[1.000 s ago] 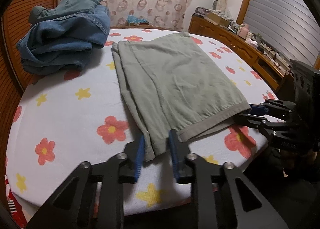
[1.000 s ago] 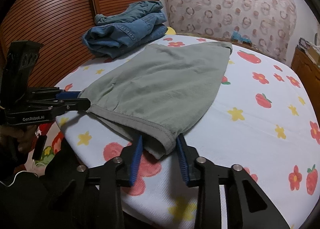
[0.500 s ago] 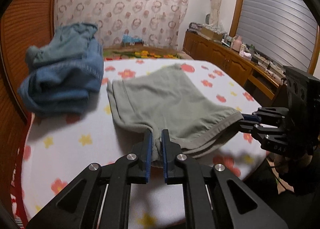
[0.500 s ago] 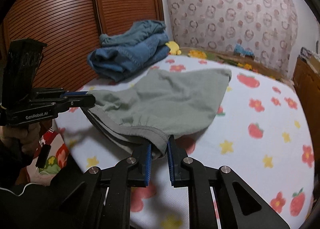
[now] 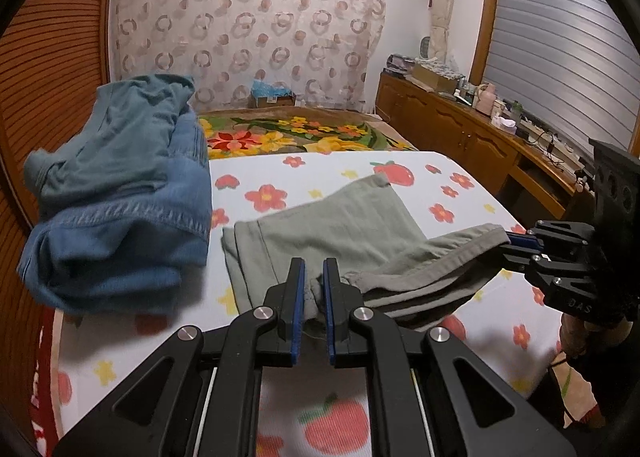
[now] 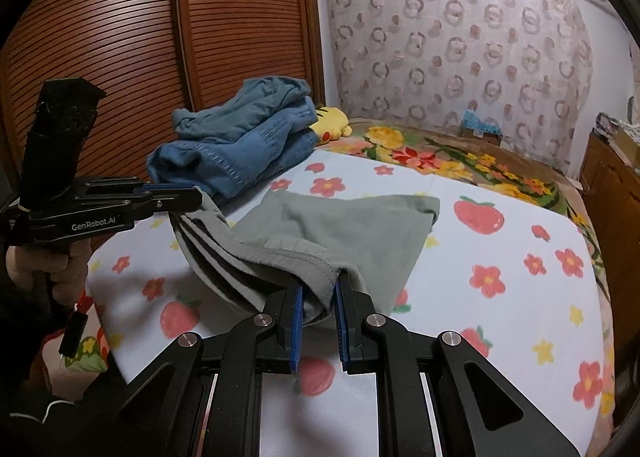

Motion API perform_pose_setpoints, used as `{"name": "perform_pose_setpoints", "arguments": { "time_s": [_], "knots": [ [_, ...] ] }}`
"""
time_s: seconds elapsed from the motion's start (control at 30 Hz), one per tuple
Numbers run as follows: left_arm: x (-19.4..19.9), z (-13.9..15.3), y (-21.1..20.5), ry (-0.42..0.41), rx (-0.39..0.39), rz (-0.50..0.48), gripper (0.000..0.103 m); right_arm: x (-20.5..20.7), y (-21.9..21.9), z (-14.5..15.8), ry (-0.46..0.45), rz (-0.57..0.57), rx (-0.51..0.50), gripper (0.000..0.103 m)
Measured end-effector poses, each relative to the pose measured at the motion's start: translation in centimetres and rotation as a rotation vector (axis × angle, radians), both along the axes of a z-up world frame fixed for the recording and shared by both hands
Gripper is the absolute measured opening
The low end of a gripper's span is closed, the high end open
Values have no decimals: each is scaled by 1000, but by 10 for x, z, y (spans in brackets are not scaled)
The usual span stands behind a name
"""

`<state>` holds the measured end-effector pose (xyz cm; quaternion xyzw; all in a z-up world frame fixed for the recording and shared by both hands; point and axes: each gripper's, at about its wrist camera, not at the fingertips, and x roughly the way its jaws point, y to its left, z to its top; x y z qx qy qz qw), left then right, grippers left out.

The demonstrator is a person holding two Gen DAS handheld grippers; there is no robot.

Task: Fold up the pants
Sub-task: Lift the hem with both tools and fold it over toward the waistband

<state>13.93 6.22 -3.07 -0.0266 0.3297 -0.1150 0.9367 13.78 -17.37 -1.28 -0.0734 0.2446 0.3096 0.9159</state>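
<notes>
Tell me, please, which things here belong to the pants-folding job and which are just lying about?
In the job: green pants, left gripper, right gripper, both shut on the waistband.

Lying about: blue clothes pile, yellow plush toy, floral blanket.

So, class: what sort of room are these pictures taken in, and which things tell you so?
Most likely a bedroom: a bed with a white flower-and-strawberry sheet, a brown louvred wooden wardrobe door, and a yellow plush toy beside heaped blue denim clothes.

We see a slatted wooden wardrobe (image 6: 120, 57), a ring-patterned curtain (image 5: 248, 29) on the back wall, a cluttered wooden sideboard (image 5: 460, 125), grey window blinds (image 5: 560, 49), and a flowered bedsheet (image 6: 500, 257).
</notes>
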Motion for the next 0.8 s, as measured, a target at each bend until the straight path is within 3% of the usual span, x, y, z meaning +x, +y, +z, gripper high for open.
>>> {"name": "perform_pose_setpoints", "arguments": {
  "time_s": [0.33,0.8],
  "knots": [
    [45,9,2,-17,18,13,10,61,1,6,-3,12,10,14],
    [96,-22,11,48,25,33,10,126,20,-15,75,6,-16,14]
  ]
}}
